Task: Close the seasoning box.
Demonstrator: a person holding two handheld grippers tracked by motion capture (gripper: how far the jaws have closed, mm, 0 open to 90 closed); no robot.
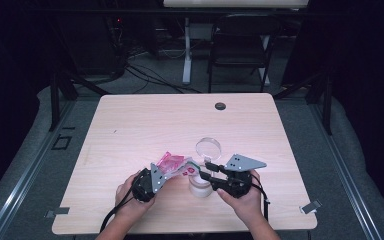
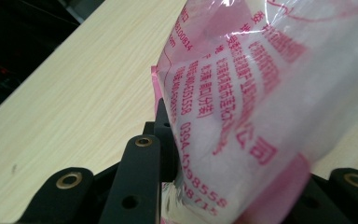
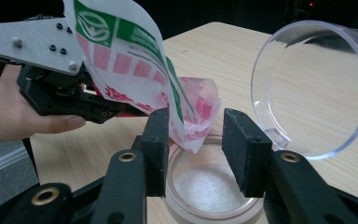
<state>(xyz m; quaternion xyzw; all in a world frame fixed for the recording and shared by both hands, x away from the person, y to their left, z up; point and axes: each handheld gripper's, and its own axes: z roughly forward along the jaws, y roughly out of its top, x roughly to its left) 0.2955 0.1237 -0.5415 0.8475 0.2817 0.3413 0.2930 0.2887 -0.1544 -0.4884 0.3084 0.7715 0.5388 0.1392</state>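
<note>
A pink, white and green printed plastic bag [image 1: 171, 161] [image 2: 242, 93] [image 3: 135, 60] is held tilted above the table, and my left gripper [image 1: 172, 173] [image 2: 233, 144] [image 3: 116, 111] is shut on it. Below its lower corner stands a small clear jar [image 1: 200, 189] [image 3: 177, 205] partly filled with white granules. The jar's round hinged lid [image 1: 208, 148] [image 3: 312, 88] stands open behind it. My right gripper [image 1: 206, 170] [image 3: 200, 144] is open just over the jar's mouth. The bag's lower corner hangs between its pads, with a gap showing on the right side.
The light wooden table [image 1: 145, 120] has a dark round grommet [image 1: 220, 106] near its far edge. A black folding chair [image 1: 242, 45] and cables are on the floor beyond. Both hands work near the table's front edge.
</note>
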